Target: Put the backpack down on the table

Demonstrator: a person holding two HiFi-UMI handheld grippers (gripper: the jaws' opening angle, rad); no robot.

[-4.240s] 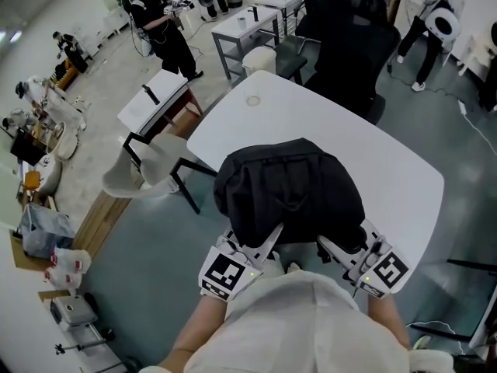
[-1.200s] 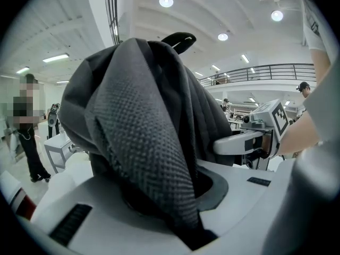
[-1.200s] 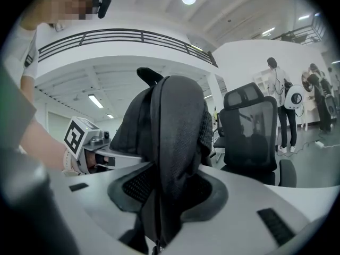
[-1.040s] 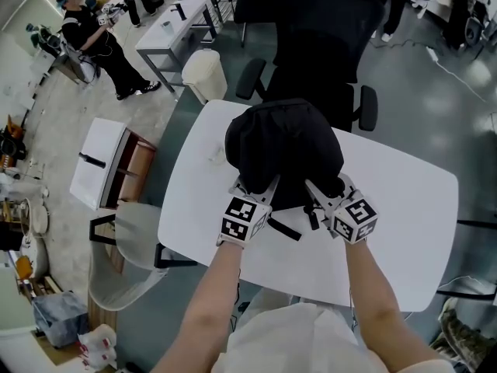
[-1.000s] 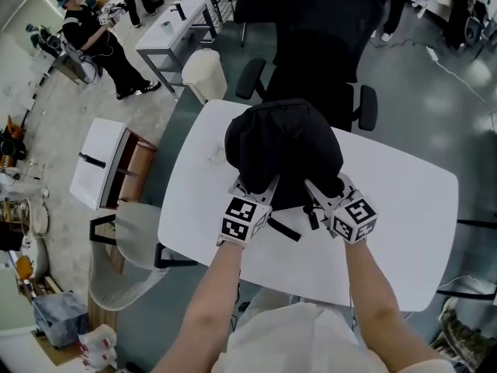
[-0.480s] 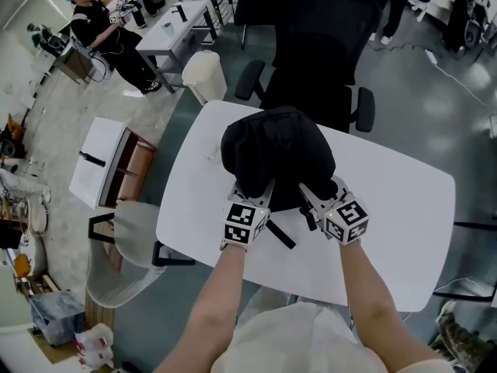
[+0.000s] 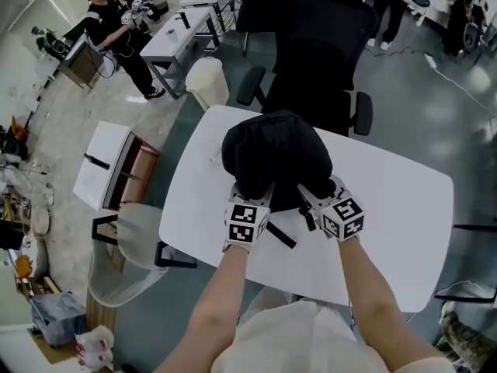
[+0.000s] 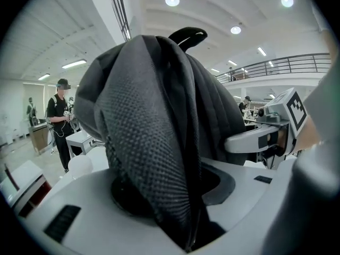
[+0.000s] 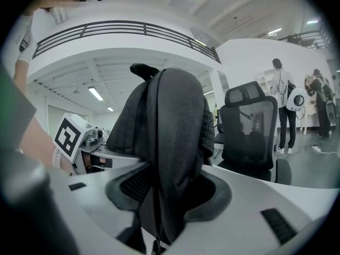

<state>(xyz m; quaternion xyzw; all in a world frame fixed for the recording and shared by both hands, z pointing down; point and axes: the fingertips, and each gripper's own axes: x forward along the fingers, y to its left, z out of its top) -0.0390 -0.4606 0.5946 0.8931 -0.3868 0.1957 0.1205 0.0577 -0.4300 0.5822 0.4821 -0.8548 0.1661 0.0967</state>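
Observation:
The black backpack [image 7: 276,158] stands upright on the white table [image 7: 388,208], near its far left part. My left gripper [image 7: 262,195] is at the bag's near left side and my right gripper [image 7: 312,193] at its near right side. In the left gripper view a padded mesh strap [image 8: 154,158] of the backpack [image 8: 175,73] runs down between the opening jaws of the left gripper [image 8: 178,201]. In the right gripper view another strap [image 9: 170,158] hangs between the right gripper's [image 9: 162,206] opening jaws. A loose strap end [image 7: 281,235] lies on the table between the grippers.
A black office chair [image 7: 326,61] stands just behind the table. A pale chair [image 7: 128,247] and a small white side table [image 7: 109,165] are at the left, a round white stool [image 7: 208,80] at the back left. A person [image 7: 116,14] stands far off.
Since the oldest frame the backpack has gone from the table's near edge to standing farther in on it. Over the last second bag and grippers have hardly moved.

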